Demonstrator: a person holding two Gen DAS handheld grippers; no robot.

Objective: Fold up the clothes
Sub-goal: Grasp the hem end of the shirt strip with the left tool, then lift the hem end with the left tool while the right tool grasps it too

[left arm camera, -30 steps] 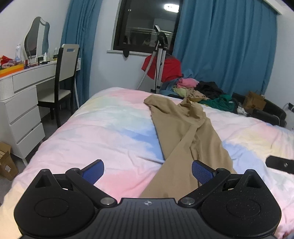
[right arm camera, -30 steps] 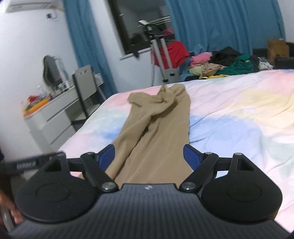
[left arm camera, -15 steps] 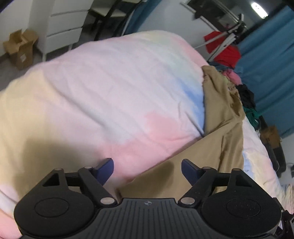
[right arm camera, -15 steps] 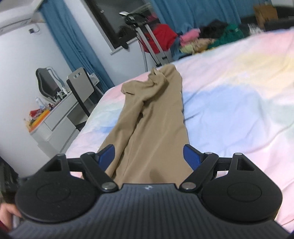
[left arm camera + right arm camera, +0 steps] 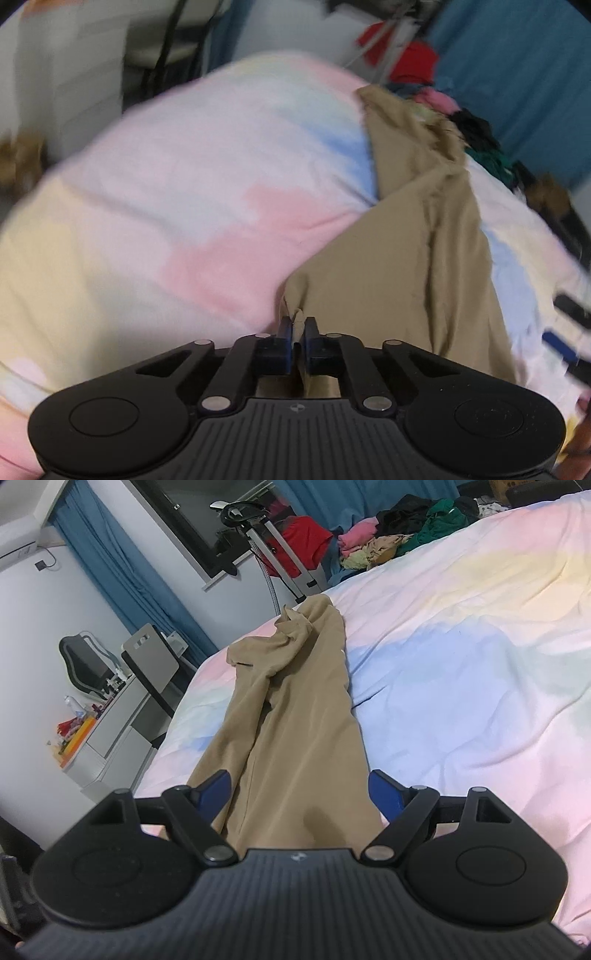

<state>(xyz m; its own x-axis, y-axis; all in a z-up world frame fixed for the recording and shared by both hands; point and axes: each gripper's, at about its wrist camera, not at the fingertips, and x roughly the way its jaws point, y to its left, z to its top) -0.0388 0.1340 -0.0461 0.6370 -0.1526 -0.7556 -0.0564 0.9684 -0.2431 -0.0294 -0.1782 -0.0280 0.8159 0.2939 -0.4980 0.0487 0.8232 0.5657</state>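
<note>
Left hand-held gripper [image 5: 298,328], jaws just closed, pinches the tan trousers' [image 5: 413,258] hem at lower centre, blurrily; right hand-held gripper [image 5: 299,788] gapes over them on the bed [image 5: 461,672]. Soft, light, limp: grip corners.

— What is the bed [image 5: 480,635] covered with?
— It is covered with a pastel quilt [image 5: 184,221], patched in pink, blue and yellow and lightly wrinkled.
— What is laid directly on it?
— Tan trousers [image 5: 295,720] are spread lengthwise along it, legs side by side, the far end bunched.
</note>
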